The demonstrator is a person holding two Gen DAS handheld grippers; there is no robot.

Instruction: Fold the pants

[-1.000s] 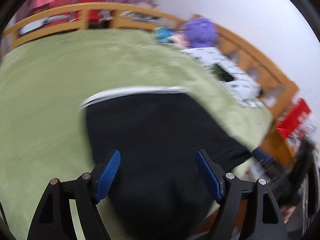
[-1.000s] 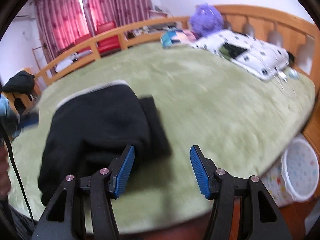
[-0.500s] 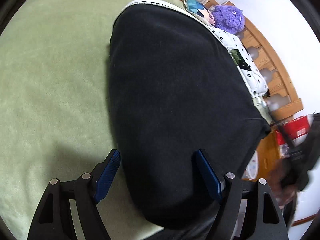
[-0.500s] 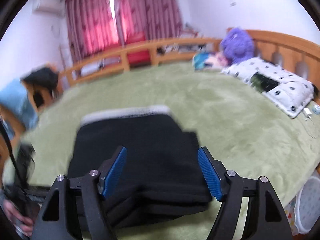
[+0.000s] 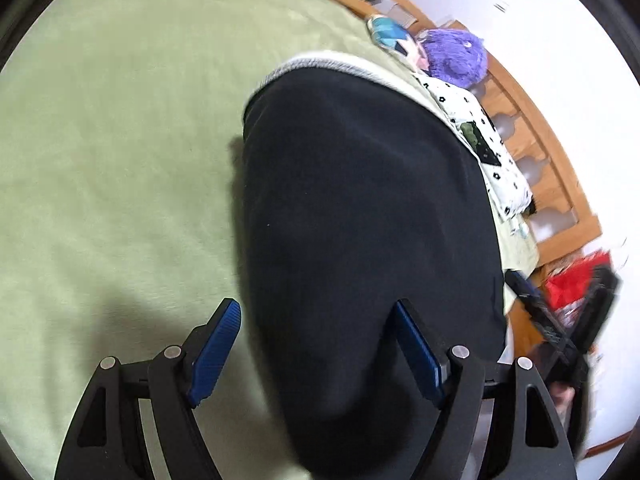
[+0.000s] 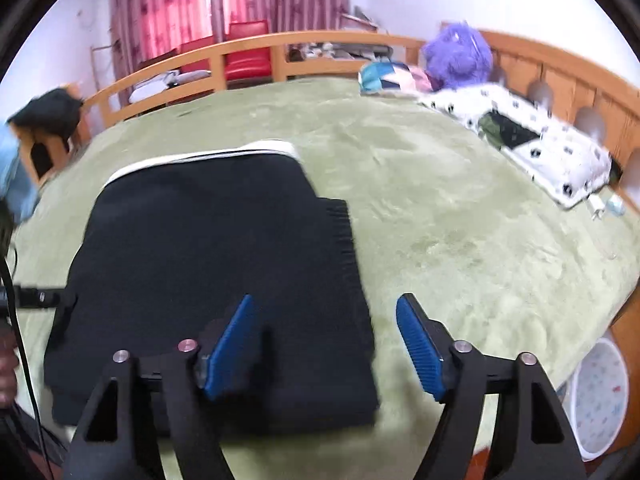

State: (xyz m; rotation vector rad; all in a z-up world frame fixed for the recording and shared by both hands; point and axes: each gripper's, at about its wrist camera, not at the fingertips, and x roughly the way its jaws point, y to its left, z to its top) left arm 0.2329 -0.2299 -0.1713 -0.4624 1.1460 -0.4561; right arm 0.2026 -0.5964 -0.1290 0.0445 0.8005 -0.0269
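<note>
The black pants (image 6: 216,264) lie folded into a flat rectangle on the green bed cover (image 6: 460,216), with a white-grey waistband along the far edge. In the left wrist view the pants (image 5: 360,208) fill the centre. My left gripper (image 5: 316,344) is open above the pants' near left edge, holding nothing. My right gripper (image 6: 324,344) is open above the pants' near right corner, empty. The left gripper's body also shows at the left edge of the right wrist view (image 6: 36,298).
A white dotted pillow (image 6: 532,144), a purple plush toy (image 6: 460,56) and a colourful cushion (image 6: 384,76) lie near the wooden headboard (image 6: 568,76). A white bin (image 6: 600,396) stands on the floor at the bed's right. A wooden rail runs behind the bed.
Both grippers moved in over the folded pants and stay open. The right wrist view came closer to the pants' near right corner. The pants lie still.
</note>
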